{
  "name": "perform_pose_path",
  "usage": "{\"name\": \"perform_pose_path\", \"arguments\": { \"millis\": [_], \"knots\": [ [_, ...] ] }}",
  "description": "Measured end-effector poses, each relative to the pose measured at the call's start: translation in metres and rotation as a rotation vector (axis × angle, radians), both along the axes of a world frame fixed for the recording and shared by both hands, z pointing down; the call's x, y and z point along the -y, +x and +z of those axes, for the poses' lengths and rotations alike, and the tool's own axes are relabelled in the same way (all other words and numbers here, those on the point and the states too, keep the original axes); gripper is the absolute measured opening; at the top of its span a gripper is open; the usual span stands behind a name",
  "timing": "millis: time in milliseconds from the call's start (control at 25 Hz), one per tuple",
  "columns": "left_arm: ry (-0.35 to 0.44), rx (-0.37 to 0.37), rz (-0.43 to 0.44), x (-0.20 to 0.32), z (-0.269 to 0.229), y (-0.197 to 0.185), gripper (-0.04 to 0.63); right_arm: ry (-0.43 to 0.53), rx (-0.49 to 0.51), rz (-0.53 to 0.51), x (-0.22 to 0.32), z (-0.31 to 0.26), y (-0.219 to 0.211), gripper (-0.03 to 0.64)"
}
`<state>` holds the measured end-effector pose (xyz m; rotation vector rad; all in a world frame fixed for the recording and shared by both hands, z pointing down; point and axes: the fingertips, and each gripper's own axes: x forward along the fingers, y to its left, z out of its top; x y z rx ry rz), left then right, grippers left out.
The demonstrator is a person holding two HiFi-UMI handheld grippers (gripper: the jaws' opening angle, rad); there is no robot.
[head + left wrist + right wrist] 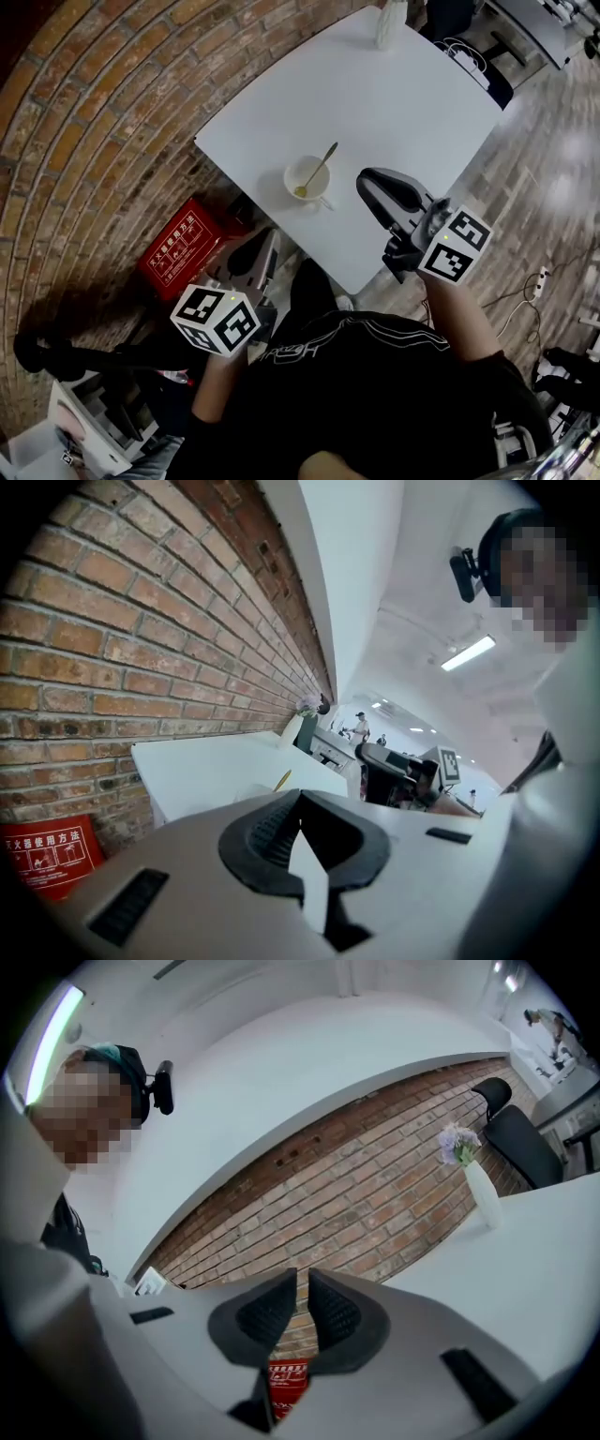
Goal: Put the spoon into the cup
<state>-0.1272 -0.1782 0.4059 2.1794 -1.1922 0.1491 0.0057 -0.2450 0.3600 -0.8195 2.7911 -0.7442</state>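
A white cup (307, 178) stands near the front edge of the white table (375, 103), and a gold spoon (319, 171) rests in it with its handle leaning up to the right. My right gripper (367, 183) hovers just right of the cup; its jaws (302, 1279) stand a narrow gap apart with nothing between them. The left gripper (270, 242) hangs off the table, below its front edge, with the tips together and empty (298, 799). In the left gripper view the spoon handle (281, 780) sticks up over the table edge.
A white vase (391, 23) with flowers stands at the table's far corner, with a dark chair (478, 70) behind it. A red box (183, 246) sits on the floor by the brick wall (84, 112), left of the left gripper.
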Motion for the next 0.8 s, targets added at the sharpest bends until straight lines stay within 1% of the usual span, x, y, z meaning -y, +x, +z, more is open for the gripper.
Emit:
{"name": "perform_pose_path", "arguments": {
  "millis": [160, 280, 400, 600, 720, 800],
  "knots": [
    [0.069, -0.013, 0.021, -0.020, -0.031, 0.016, 0.005, 0.042, 0.022, -0.070, -0.046, -0.025, -0.001, 0.005],
    [0.122, -0.021, 0.043, -0.033, -0.050, 0.030, 0.004, 0.068, 0.019, -0.117, -0.074, -0.036, 0.000, -0.003],
    [0.158, -0.026, 0.058, -0.049, -0.063, 0.039, 0.004, 0.085, 0.007, -0.148, -0.096, -0.041, 0.001, -0.003],
    [0.194, -0.029, 0.070, -0.065, -0.078, 0.052, 0.003, 0.107, -0.017, -0.178, -0.118, -0.048, 0.005, -0.003],
    [0.216, -0.022, 0.074, -0.069, -0.086, 0.058, 0.005, 0.127, -0.032, -0.185, -0.123, -0.053, 0.007, -0.003],
    [0.219, -0.019, 0.074, -0.072, -0.087, 0.060, 0.004, 0.122, -0.030, -0.184, -0.124, -0.053, 0.009, -0.004]
  ]
}}
